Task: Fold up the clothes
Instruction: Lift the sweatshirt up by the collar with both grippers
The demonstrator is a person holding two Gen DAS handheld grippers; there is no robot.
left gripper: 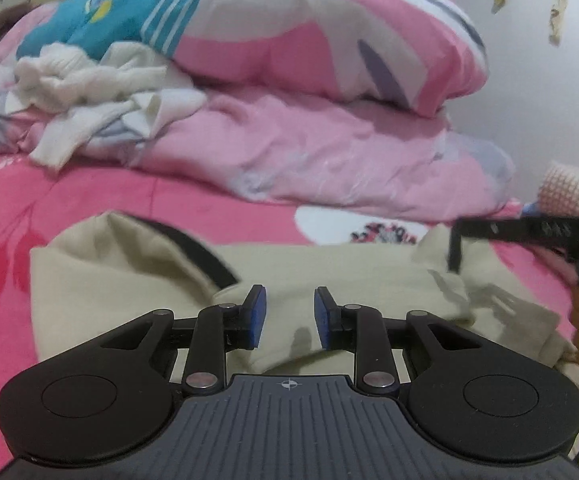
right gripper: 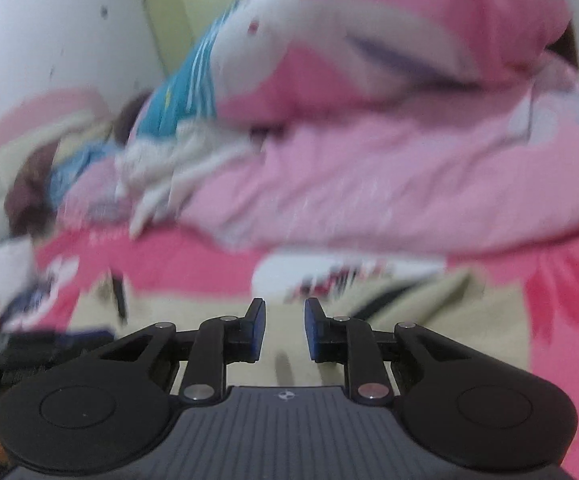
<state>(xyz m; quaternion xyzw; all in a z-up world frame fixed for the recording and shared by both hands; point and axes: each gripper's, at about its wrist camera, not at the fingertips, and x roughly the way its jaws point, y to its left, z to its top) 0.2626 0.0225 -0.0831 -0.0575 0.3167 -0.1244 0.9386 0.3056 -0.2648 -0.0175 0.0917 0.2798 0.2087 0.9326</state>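
Both tongs [left gripper: 290,312] [right gripper: 285,326] parted, empty, above beige garment [left gripper: 129,280]

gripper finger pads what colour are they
Blue pads, clearest in the left wrist view.

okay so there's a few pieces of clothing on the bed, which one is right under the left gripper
The beige garment with the dark band, spread on the pink bedsheet beneath the left gripper. The white clothes lie crumpled farther back on the pale pink quilt.

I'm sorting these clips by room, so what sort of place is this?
Most likely a bedroom. A beige garment lies spread on a bed's pink sheet, with a pink quilt and a pink-and-white pillow piled behind, against a white wall.
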